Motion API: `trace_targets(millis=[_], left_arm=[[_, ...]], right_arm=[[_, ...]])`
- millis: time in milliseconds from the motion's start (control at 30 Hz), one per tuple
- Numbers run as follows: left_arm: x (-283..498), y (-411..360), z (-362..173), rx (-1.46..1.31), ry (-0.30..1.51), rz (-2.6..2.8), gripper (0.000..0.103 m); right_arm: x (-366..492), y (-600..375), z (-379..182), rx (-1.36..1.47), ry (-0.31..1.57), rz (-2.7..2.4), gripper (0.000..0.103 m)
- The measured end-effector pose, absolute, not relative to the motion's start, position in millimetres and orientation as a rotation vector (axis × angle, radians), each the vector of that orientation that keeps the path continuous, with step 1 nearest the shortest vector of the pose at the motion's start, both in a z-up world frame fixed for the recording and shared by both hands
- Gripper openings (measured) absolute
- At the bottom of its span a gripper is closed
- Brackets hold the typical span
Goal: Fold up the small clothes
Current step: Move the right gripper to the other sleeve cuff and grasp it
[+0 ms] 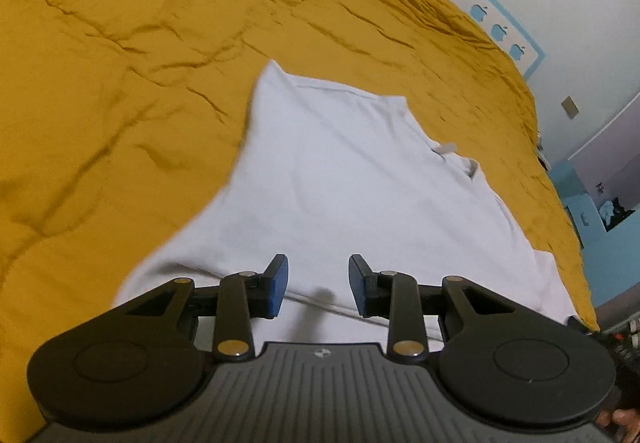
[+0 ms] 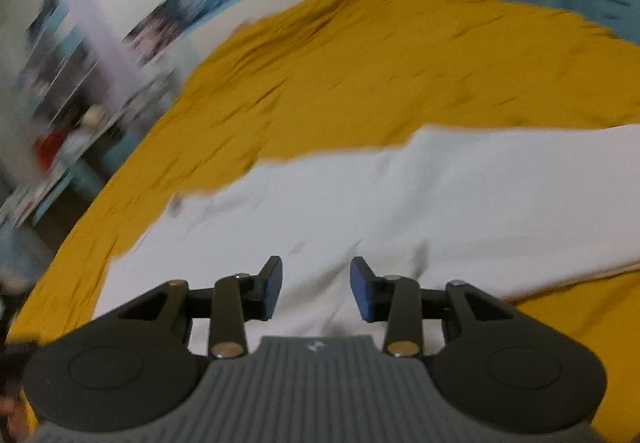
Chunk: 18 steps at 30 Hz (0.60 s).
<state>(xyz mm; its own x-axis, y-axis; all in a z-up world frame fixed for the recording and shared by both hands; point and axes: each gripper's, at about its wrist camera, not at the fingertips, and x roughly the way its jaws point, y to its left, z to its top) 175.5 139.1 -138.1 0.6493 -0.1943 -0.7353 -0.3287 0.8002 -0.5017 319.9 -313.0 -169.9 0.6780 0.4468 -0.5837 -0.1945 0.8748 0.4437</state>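
Beyond parted jaws, white shirt [image 1: 352, 179]

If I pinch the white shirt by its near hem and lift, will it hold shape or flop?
Likely flop: the white shirt lies limp and flat on the yellow bedspread, so it looks like thin, soft fabric. Probably light, since it barely dents the cover. It may drag and bunch rather than slide, as the bedspread is wrinkled cloth.

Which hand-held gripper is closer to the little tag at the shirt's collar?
Probably the left hand-held gripper, over the hem, facing the tag. The right hand-held gripper is also over the white shirt; its blurred view shows no clear tag.
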Motion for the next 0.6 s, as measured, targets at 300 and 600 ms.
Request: trace_targets(millis=[300,600], left_arm=[[185,95,-123,-0.649,0.896,-0.036,0.038],[189,19,-114,-0.561,0.945,-0.266,0.055]], right_arm=[[300,-334,-184,0.358,0.809,0.291,0.036],[239,-536,-172,0.732,0.621,-0.295,0.058]])
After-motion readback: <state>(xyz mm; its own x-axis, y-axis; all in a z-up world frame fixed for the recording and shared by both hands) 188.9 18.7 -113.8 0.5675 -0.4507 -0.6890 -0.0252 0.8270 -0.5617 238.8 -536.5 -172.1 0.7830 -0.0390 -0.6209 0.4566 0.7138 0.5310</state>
